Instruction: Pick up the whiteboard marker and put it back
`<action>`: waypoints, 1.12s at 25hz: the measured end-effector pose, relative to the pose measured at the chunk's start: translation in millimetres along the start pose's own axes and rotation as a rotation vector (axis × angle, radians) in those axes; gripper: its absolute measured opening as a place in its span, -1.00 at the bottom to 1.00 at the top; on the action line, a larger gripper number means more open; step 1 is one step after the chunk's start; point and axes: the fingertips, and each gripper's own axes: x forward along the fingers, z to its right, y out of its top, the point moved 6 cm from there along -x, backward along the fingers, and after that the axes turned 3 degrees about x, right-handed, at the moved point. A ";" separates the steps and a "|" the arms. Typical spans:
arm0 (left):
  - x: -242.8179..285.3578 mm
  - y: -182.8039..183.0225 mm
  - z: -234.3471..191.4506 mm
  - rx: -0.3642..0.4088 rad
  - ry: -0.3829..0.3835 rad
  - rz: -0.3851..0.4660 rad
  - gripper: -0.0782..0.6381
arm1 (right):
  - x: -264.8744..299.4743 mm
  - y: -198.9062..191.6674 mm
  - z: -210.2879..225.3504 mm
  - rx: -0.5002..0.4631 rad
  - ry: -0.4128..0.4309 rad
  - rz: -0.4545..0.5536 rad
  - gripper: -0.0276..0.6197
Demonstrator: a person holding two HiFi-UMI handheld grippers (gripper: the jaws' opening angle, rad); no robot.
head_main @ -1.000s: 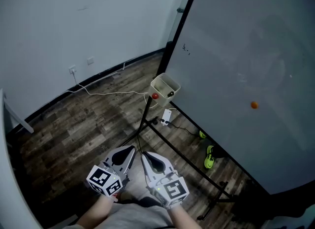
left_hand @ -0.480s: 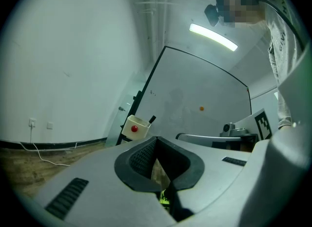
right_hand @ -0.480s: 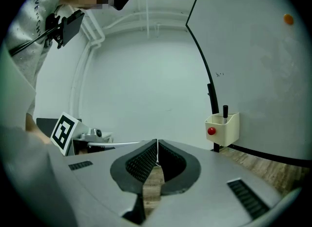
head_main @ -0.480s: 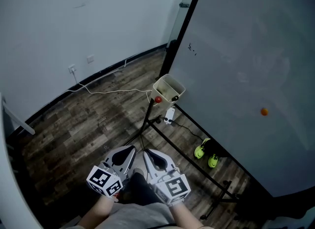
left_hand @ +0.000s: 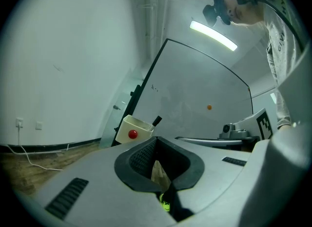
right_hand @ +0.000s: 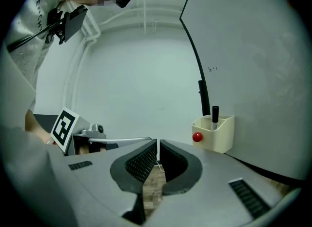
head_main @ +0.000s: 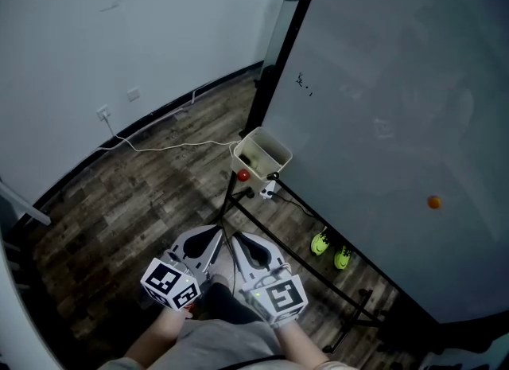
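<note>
We hold both grippers low at the bottom centre of the head view, side by side and aimed toward the whiteboard point(head_main: 398, 98) that fills the right half of the frame. The left gripper point(head_main: 208, 239) has its fingers drawn together; in the left gripper view its black ribbed pads meet at the tips and grip nothing, with only floor showing through the notch below them. The right gripper point(head_main: 241, 247) is likewise closed: in the right gripper view only a thin slit separates its fingers, and nothing sits between them.

The whiteboard marker point(right_hand: 215, 114) stands upright in a cream holder point(head_main: 262, 153) fixed at the board's lower left corner, its black cap poking above the rim. In the left gripper view the marker leans to the right out of the same holder. A red ball point(head_main: 242, 175) sits on the holder's front face. Both grippers are well apart from the holder, which lies above them in the head view.

An orange dot point(head_main: 433, 201) marks the board at the right of the frame. Two bright green shoes point(head_main: 320, 243) lie on the wooden floor point(head_main: 119, 193) beneath the board, beside its black stand point(head_main: 306, 263). A white cable point(head_main: 163, 148) trails across the floor at centre left.
</note>
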 end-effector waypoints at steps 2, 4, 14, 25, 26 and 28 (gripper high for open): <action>13.7 -0.2 -5.1 -0.002 -0.010 -0.003 -0.75 | 5.3 1.1 12.4 0.000 -0.008 -0.003 -0.85; 26.5 -0.7 -10.8 -0.002 -0.019 -0.004 -0.75 | 10.6 2.5 25.3 0.001 -0.019 -0.006 -0.85; 72.9 -2.0 -32.5 -0.008 -0.034 -0.020 -0.75 | 28.8 12.1 82.1 0.002 -0.088 0.005 -0.83; 104.8 3.2 -49.6 0.017 -0.030 -0.037 -0.75 | 45.0 28.1 131.1 -0.028 -0.131 0.035 -0.56; 106.8 4.2 -50.7 0.017 -0.029 -0.034 -0.75 | 46.8 30.8 132.3 -0.036 -0.123 0.055 -0.56; 110.4 5.7 -52.6 0.018 -0.026 -0.030 -0.75 | 48.9 33.7 134.1 -0.051 -0.112 0.067 -0.56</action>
